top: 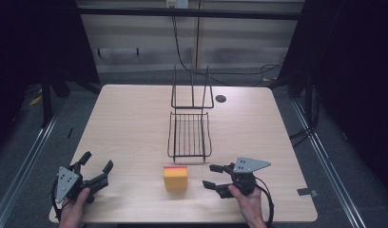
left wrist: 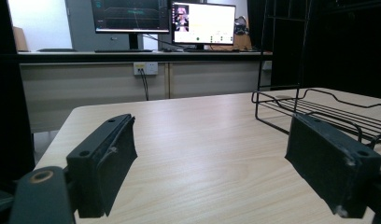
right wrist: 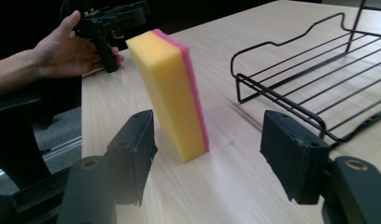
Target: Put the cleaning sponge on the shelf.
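Note:
A yellow sponge with a pink backing (top: 175, 177) stands upright on its edge near the table's front, just in front of a black wire rack (top: 189, 135). My right gripper (top: 212, 176) is open a short way to the sponge's right, its jaws pointing at it. In the right gripper view the sponge (right wrist: 172, 93) stands just beyond the spread jaws, not touched. My left gripper (top: 97, 161) is open at the front left corner, holding nothing. The left gripper view looks across bare table between its jaws, with the wire rack (left wrist: 319, 112) at the right.
The rack has a tall upright wire frame (top: 192, 90) at its far end. A small dark round cap (top: 221, 99) lies on the table (top: 130, 118) behind the rack. A person's hand and the left gripper (right wrist: 107, 25) appear far off in the right gripper view.

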